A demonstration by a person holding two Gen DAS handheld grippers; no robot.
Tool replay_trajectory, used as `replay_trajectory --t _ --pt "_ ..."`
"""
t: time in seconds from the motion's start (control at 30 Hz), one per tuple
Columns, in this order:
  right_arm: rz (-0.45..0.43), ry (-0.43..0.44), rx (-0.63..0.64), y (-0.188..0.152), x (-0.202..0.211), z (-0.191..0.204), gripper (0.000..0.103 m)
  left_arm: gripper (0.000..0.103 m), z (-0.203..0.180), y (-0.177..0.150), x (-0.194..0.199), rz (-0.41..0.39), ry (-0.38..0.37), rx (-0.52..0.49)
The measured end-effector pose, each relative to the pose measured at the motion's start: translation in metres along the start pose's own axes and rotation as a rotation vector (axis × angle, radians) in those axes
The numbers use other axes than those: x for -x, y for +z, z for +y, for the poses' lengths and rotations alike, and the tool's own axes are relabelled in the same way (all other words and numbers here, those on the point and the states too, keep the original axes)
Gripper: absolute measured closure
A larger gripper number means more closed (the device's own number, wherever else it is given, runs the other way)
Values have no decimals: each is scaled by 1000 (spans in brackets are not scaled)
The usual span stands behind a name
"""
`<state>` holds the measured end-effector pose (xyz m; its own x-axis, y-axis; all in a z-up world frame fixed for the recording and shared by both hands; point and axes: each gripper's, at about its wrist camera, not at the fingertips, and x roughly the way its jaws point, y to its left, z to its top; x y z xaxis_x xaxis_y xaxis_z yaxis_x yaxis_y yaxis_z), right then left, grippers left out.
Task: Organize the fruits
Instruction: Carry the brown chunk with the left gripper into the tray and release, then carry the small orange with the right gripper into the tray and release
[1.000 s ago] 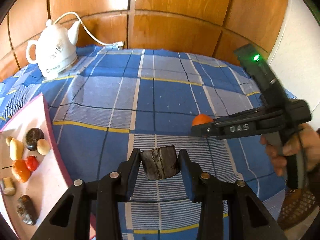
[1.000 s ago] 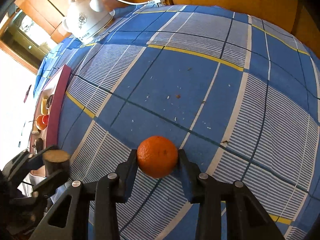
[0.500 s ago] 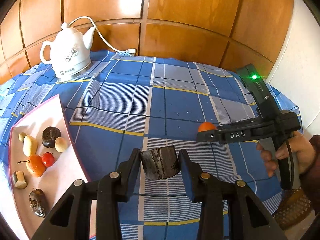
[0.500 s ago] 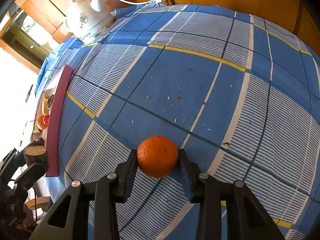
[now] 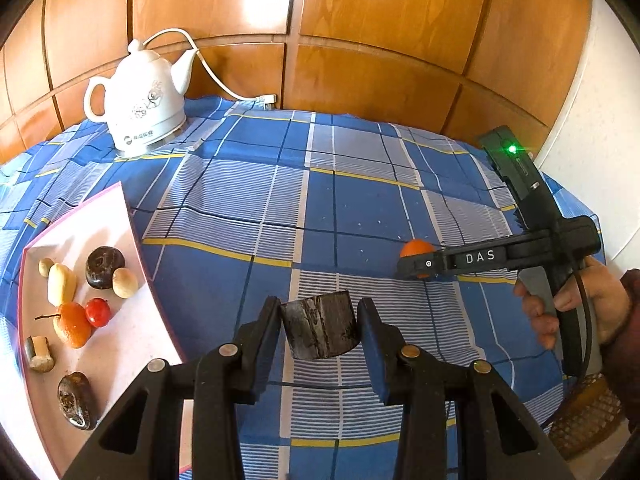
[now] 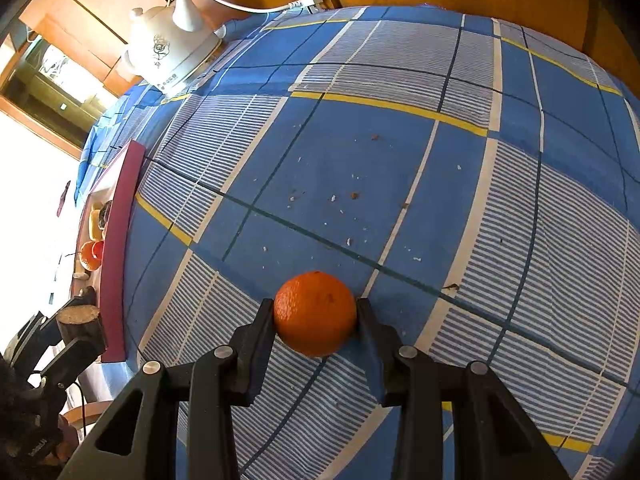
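- The left hand-held gripper [image 5: 319, 330] is clenched on a dark chunk [image 5: 319, 329]: a stubby, near-black piece with a rough, bark-like side and a flat, paler cut top, seen from the right wrist view [image 6: 78, 324] as a short cylinder. It is carried above the blue plaid tablecloth [image 5: 360, 208], just beside the near edge of the tray.
- The right hand-held gripper [image 6: 315, 314] grasps an orange [image 6: 315, 313], both fingers pressed against its sides. The fruit is round, bright orange, with finely dimpled skin and a few small dark specks. It sits low over the cloth, near the middle of the bench; whether it touches the cloth I cannot tell.
- From the left wrist view the same orange [image 5: 416, 249] peeks out behind the black finger marked "DAS", with the person's right hand [image 5: 580, 304] on the grip.
- A pale pink tray [image 5: 132, 336] with a darker pink rim lies at the left of the bench. On it: two dark brown glossy fruits [image 5: 105, 267], a yellow elongated one [image 5: 62, 283], a small beige round one [image 5: 125, 282], an orange stemmed fruit [image 5: 72, 325] touching a small red one [image 5: 98, 312], and a short brown-and-cream piece [image 5: 38, 354].
- A white ceramic kettle [image 5: 140, 110] stands at the far left corner, its white cord [image 5: 224, 84] trailing along the wooden wall panels [image 5: 380, 40].
- Small crumbs [image 6: 332, 198] dot the cloth beyond the orange.
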<state>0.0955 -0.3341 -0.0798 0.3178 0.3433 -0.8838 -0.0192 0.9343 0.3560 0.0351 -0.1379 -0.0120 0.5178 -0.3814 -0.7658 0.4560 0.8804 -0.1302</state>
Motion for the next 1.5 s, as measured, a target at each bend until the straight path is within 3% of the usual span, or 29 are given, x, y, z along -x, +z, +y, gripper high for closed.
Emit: replay_trajectory --t 0.3,0.5,0.63,0.73,0.87,1.1,1.3,1.5 --pt "-21 -83 99 -2 -2 13 63 64 24 -2 12 -15 15 42" --pt "-19 -97 114 -3 -2 16 63 64 99 -7 44 -58 94 204" --pt "-17 -99 115 -2 -2 16 63 64 163 -23 70 -83 157 364" --pt "-18 -104 117 -2 -3 18 63 63 187 -37 75 -78 177 428" --pt "-19 -103 113 -2 -3 18 63 63 185 -44 64 -50 142 433" --pt "-20 -110 112 -3 -3 18 63 63 162 -27 22 18 84 355" --pt "-20 -113 115 -3 -3 18 63 54 160 -24 9 31 121 323" --pt "-20 -118 122 -2 -3 18 63 55 167 -33 30 -18 209 331"
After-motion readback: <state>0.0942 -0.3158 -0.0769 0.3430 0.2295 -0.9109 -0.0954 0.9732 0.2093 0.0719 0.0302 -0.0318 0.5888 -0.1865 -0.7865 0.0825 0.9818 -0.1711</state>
